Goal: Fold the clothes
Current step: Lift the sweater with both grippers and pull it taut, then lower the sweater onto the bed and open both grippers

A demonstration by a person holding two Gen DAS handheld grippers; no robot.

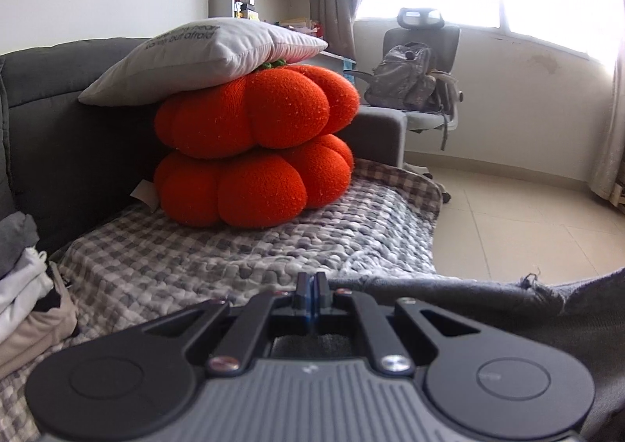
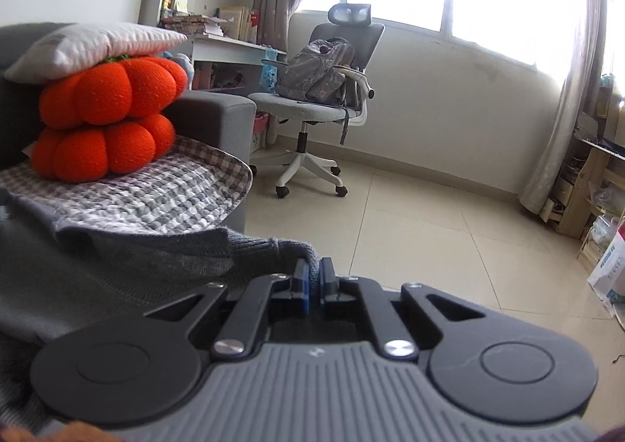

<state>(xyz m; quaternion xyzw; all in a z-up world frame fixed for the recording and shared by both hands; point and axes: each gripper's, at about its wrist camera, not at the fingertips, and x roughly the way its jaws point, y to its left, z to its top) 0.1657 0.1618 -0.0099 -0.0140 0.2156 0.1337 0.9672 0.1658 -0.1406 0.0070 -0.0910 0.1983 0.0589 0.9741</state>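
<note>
A grey knitted sweater [image 2: 117, 278] lies over the front of the checked blanket and stretches between both grippers. My right gripper [image 2: 312, 274] is shut on the sweater's ribbed hem, with the knit bunched between the blue pads, out past the sofa's edge above the floor. My left gripper [image 1: 311, 284] is shut too. The sweater's frayed edge [image 1: 539, 293] runs off to the right from its tips, and grey cloth shows through the gap under its fingers. The pinch itself is mostly hidden.
A stack of folded white, beige and grey clothes [image 1: 23, 286] sits at the left on the checked blanket [image 1: 234, 246]. Two orange pumpkin cushions [image 1: 254, 153] under a white pillow [image 1: 203, 55] stand against the grey sofa back. An office chair with a backpack [image 2: 320, 90] stands on the tiled floor [image 2: 449, 215].
</note>
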